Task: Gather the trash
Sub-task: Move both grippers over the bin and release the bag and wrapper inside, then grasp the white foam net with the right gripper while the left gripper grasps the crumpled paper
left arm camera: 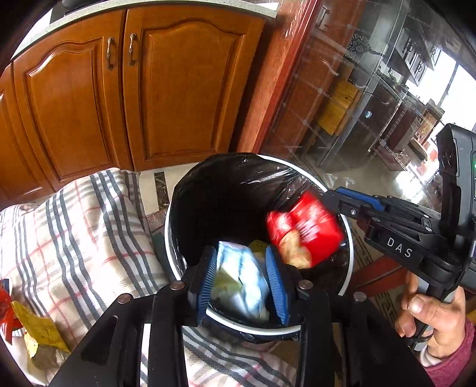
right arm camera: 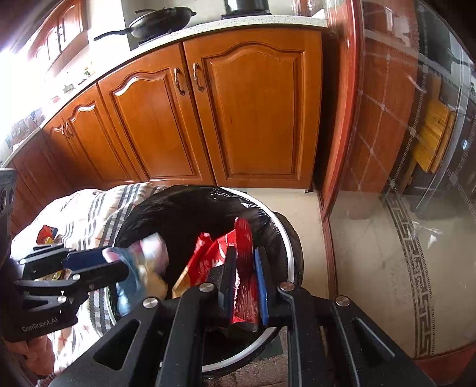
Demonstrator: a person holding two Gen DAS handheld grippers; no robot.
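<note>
Wooden cabinet doors (right arm camera: 247, 116) with arched panels and curved metal handles (right arm camera: 197, 76) fill the upper middle of both views, under a pale speckled countertop (right arm camera: 267, 22). At the top of the right wrist view a black frying pan (right arm camera: 160, 19) sits on the stove. A plaid cloth (left arm camera: 80, 226) in grey and red stripes lies at lower left. Along the right edge, pale floor tiles (right arm camera: 372, 268) carry a dark patterned border (right arm camera: 416, 268).
</note>
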